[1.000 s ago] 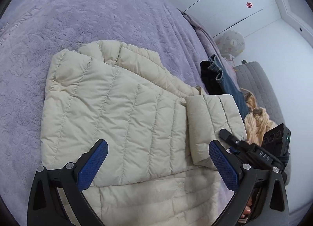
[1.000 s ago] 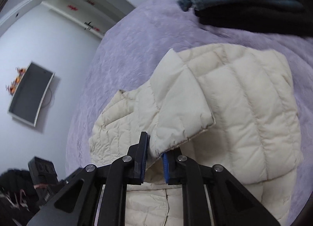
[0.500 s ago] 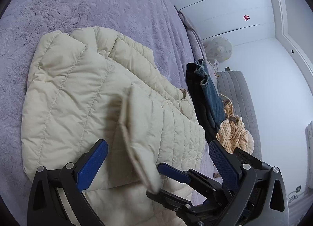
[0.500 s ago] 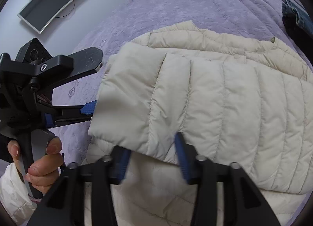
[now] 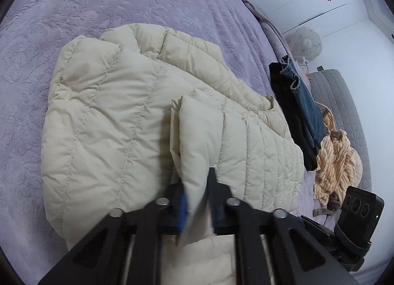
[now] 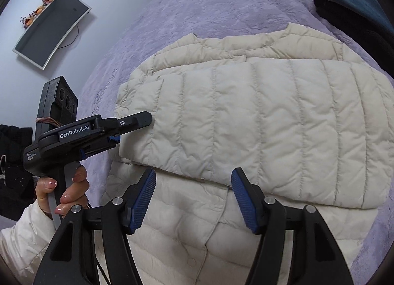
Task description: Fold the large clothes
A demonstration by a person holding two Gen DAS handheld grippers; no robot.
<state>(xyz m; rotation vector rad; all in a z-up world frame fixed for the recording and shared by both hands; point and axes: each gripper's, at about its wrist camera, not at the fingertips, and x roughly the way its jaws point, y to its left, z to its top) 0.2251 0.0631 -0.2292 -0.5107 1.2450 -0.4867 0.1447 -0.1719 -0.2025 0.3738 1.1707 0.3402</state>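
Since a moment ago we are handing the folded sleeve across: our left gripper [image 5: 195, 207], then wide open, is now pinching the sleeve's cuff end [image 5: 197, 151], while our right gripper [image 6: 193, 197], which was carrying it, is hanging open with nothing between its blue pads [image 6: 145, 197].

Nearest us, the cream puffer jacket [image 6: 270, 122] is lying front-up on the purple bedspread [image 6: 221, 8], its snap placket running toward us beneath the right claw. Just beyond, the sleeve is stretching left to right across the chest, so its long axis is crossing the body, and the left hand [image 6: 65, 190] is gripping its left end.

We are judging the left gripper the nearer one for the coming tuck. Farther off, the left view alone is showing jeans [image 5: 303, 92] and a striped orange garment [image 5: 335, 159]; only the right view is showing a wall-mounted screen [image 6: 50, 29].
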